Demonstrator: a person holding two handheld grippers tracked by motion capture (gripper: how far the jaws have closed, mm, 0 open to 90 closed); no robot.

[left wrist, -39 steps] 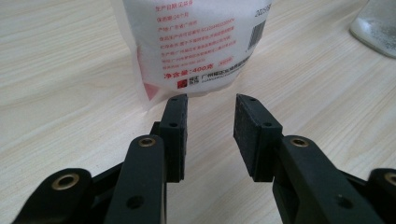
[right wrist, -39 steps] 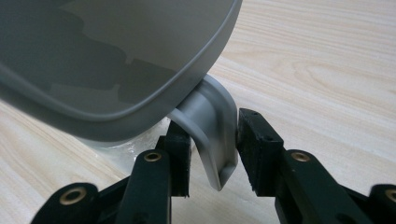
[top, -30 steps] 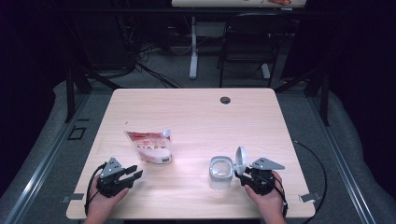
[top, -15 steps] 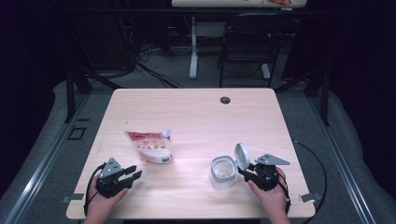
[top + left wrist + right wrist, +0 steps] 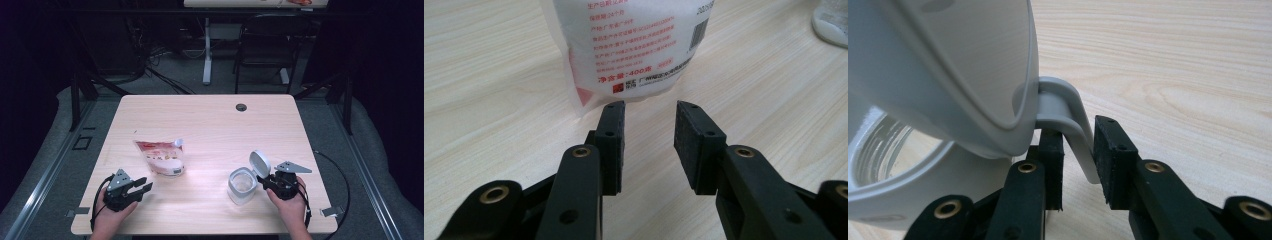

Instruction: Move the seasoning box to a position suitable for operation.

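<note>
The right gripper has just been closing and pinches the jar handle at its 3 o'clock to steady it, while the left gripper waits open before the pouch.

high view: room dark, nearly black at both sides & back; light falls from above onto the counter, bright pale wood w/ a soft glare patch near its middle front. pic soft, low detail, slightly grainy. short faint shadows under the pouch and the jar. left gripper view: evenly lit, pouch print sharp mid-frame, black jaws at bottom a bit soft, wood grain clear; far top-right corner blurred. right gripper view: jar lid v. close, out of focus, grey & shaded underneath; counter grain behind bright and sharper; mild stretch at edges.
</note>
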